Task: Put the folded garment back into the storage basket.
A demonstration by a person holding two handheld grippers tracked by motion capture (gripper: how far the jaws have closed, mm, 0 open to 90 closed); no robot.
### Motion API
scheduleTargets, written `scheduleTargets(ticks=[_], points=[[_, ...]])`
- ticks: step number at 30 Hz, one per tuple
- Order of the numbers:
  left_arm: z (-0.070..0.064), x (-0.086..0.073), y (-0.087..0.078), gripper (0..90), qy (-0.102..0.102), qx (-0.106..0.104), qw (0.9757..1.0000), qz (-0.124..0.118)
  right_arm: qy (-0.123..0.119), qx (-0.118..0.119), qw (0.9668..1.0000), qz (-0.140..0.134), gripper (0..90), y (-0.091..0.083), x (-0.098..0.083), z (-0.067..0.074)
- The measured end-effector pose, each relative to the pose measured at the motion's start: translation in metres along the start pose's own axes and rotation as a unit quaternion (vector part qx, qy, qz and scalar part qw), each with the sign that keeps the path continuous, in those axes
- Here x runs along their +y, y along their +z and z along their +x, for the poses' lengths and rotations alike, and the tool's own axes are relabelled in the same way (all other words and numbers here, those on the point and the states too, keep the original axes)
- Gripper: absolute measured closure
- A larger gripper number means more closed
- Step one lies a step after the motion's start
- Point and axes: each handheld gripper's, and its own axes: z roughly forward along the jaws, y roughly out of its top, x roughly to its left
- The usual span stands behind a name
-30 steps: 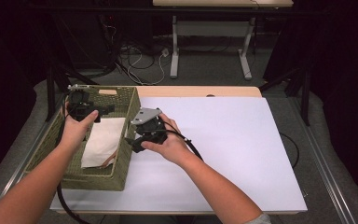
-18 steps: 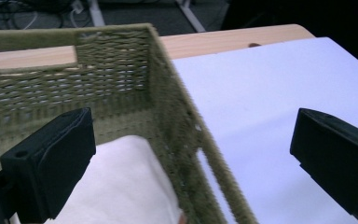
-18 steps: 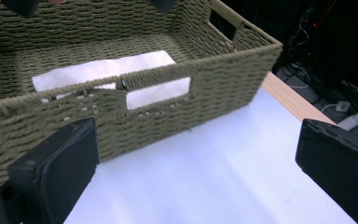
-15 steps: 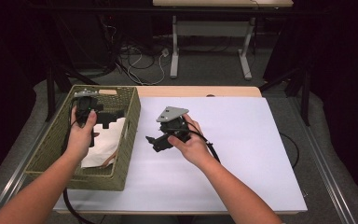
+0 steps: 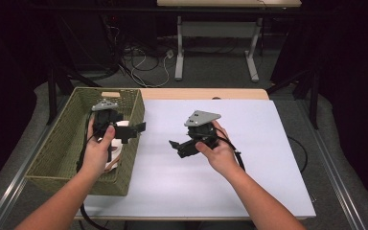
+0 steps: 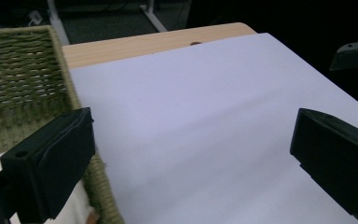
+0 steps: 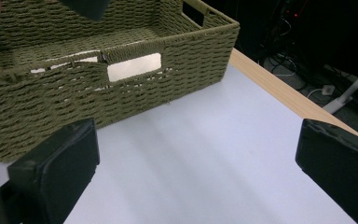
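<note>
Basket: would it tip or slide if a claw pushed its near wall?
The basket is low and wide, so it would probably slide rather than tip. Its woven wall may flex slightly. It likely weighs little; a white cloth lies inside.

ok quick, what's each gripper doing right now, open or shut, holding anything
left gripper: open, holding nothing, at the rim of the basket.
right gripper: open, holding nothing, above the white sheet.
</note>
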Motion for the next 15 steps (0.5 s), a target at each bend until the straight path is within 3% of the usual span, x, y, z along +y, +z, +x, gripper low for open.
scheduleTargets(ticks=[7, 12, 15], points=[[-0.040, -0.007, 0.012, 0.4, 0.017, -0.029, 0.9994, -0.007, 0.017, -0.009, 0.9998, -0.002, 0.0, -0.030, -0.018, -0.012], [-0.057, -0.019, 0.020, 0.4, 0.020, -0.052, 0.9984, -0.012, 0.021, -0.028, 0.9993, -0.009, 0.0, -0.050, -0.033, -0.017], [-0.063, -0.027, 0.024, 0.4, 0.024, -0.055, 0.9981, -0.014, 0.029, -0.038, 0.9987, -0.015, 0.0, -0.060, -0.043, -0.021]])
